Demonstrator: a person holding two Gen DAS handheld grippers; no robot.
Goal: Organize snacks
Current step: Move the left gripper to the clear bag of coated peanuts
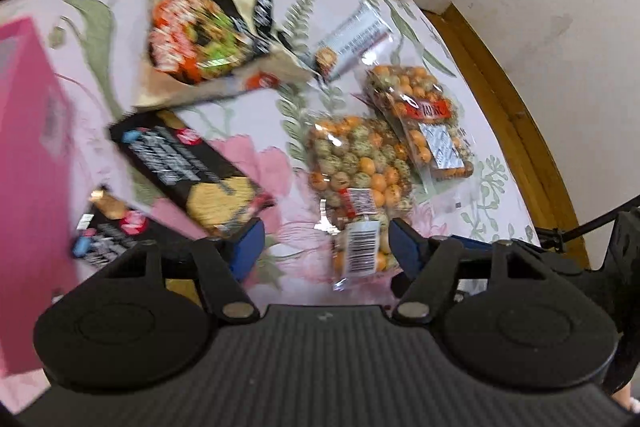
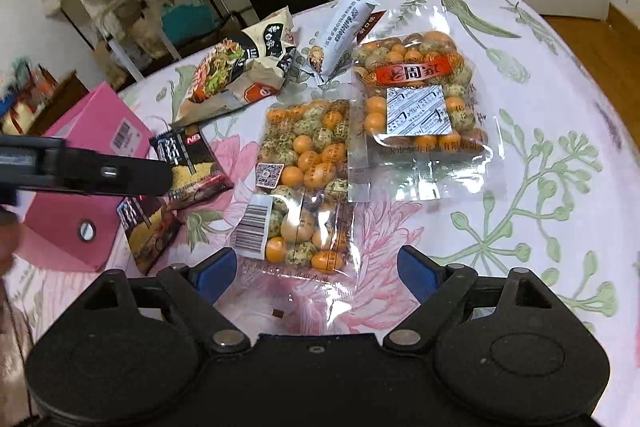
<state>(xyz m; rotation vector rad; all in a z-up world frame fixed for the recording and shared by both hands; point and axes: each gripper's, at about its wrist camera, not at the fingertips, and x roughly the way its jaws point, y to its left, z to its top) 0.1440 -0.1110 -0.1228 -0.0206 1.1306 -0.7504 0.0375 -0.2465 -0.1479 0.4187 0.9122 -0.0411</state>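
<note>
Snacks lie on a floral tablecloth [image 2: 540, 155]. Two clear bags of orange and speckled coated nuts lie side by side: the near bag [image 2: 308, 179] [image 1: 356, 171] and the far bag with a red label [image 2: 416, 99] [image 1: 424, 115]. Two dark cracker packets [image 2: 188, 163] [image 2: 148, 227] [image 1: 192, 163] lie to the left. A beige noodle bag [image 2: 240, 71] [image 1: 200, 39] and a slim white packet [image 2: 344, 27] [image 1: 352, 39] lie behind. My left gripper [image 1: 324, 247] is open and empty, above the near nut bag's end. My right gripper [image 2: 316, 271] is open and empty at that bag's near edge.
A pink box [image 2: 80, 195] [image 1: 32, 187] stands at the table's left. The left gripper's body [image 2: 84, 171] reaches in from the left in the right wrist view. The table edge and wooden floor [image 1: 520, 115] lie to the right. Furniture stands beyond the table.
</note>
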